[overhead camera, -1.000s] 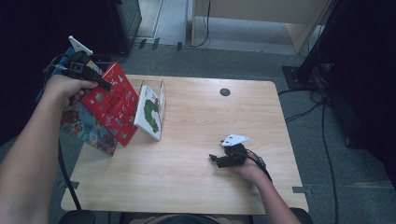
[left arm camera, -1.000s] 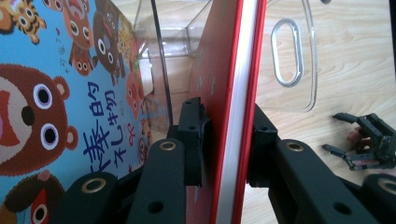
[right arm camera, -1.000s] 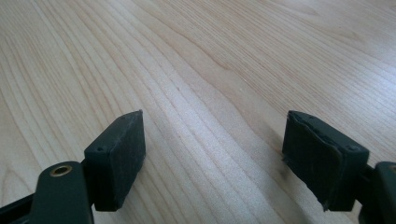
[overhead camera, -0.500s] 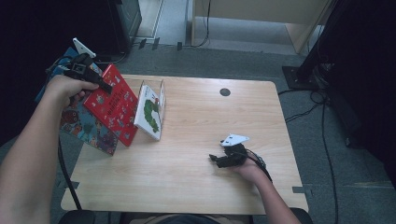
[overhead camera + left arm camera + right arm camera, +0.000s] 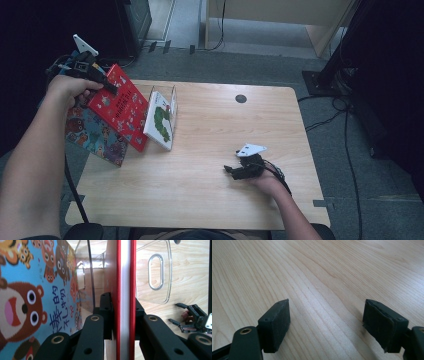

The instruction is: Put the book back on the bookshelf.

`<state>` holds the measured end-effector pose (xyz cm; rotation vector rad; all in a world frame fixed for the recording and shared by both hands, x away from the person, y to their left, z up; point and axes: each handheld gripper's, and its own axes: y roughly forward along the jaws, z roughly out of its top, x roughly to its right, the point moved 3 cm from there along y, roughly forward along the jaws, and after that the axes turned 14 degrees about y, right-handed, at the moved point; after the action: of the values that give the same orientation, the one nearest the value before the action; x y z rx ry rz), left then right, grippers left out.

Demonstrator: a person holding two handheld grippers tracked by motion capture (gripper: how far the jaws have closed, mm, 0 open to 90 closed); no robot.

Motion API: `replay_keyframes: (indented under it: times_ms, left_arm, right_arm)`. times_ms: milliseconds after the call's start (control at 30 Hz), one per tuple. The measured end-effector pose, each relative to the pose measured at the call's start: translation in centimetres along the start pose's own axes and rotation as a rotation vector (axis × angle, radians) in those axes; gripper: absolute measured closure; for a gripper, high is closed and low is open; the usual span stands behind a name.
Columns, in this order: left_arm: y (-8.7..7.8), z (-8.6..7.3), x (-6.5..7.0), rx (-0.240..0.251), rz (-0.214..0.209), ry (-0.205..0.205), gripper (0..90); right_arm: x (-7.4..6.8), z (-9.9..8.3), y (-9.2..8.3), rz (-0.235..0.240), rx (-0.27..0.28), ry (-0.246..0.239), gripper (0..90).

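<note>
My left gripper (image 5: 107, 89) hangs over the table's far left corner, shut on a red picture book (image 5: 122, 107). Its jaws have just been closing on the book. In the left gripper view both pads press the red book (image 5: 124, 290) edge-on, one on each cover. The book leans tilted over a blue animal picture book (image 5: 95, 132) that sticks out past the table's left edge. Beside it, a white caterpillar book (image 5: 161, 120) stands in a clear plastic rack (image 5: 173, 97). My right gripper (image 5: 231, 170) rests open on the wood at the right, nothing between its jaws (image 5: 327, 320).
The wooden table (image 5: 210, 200) has a round cable hole (image 5: 241, 98) at the back. The blue book (image 5: 37, 290) and the clear rack (image 5: 155, 272) lie just beyond the left jaws. Cables and dark furniture stand on the floor around the table.
The left hand and the red book have shifted only slightly. The right gripper has stayed where it was.
</note>
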<state>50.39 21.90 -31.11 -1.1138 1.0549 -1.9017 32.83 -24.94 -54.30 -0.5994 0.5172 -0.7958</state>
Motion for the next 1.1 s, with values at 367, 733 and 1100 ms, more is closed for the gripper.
replay_keyframes:
  times_ms: [367,733,1100]
  left_arm:
    - [-0.3,1.1,0.3,-0.007,0.052,0.016,79.6]
    - [0.8,1.2,-0.2,0.027,0.057,-0.009,79.5]
    - [1.4,1.1,-0.8,0.056,0.047,-0.025,78.6]
  right_arm:
    - [0.0,0.0,0.0,-0.002,0.004,0.001,22.4]
    - [0.0,-0.1,0.0,-0.002,0.004,0.001,22.8]
    - [0.0,-0.1,-0.1,-0.002,0.003,0.001,22.8]
